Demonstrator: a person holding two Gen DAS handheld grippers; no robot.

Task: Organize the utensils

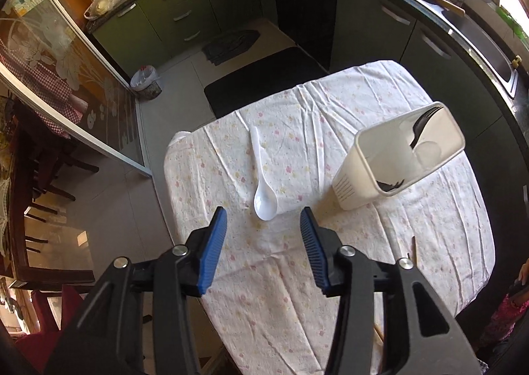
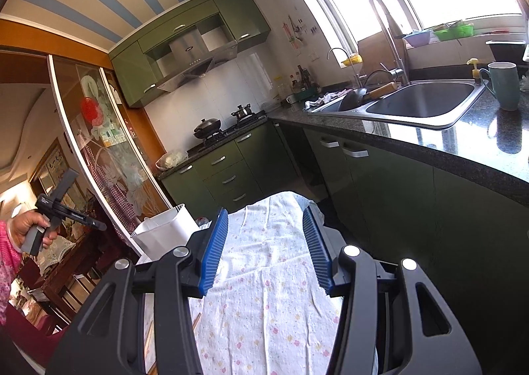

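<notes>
Left gripper [image 1: 263, 223] above the cloth-covered surface [image 1: 330, 242], jaws apart and empty. White spoon [image 1: 263, 183] flat on the cloth, just left of the white utensil holder [image 1: 380, 173]. Right gripper [image 2: 265, 224] jaws apart, empty, right of the holder.

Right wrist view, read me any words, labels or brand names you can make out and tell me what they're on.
None can be read.
Range hood: a small badge, too blurred.
Framed picture in the far room: dark characters, too small.
Papers on the glass door: print too small.
</notes>
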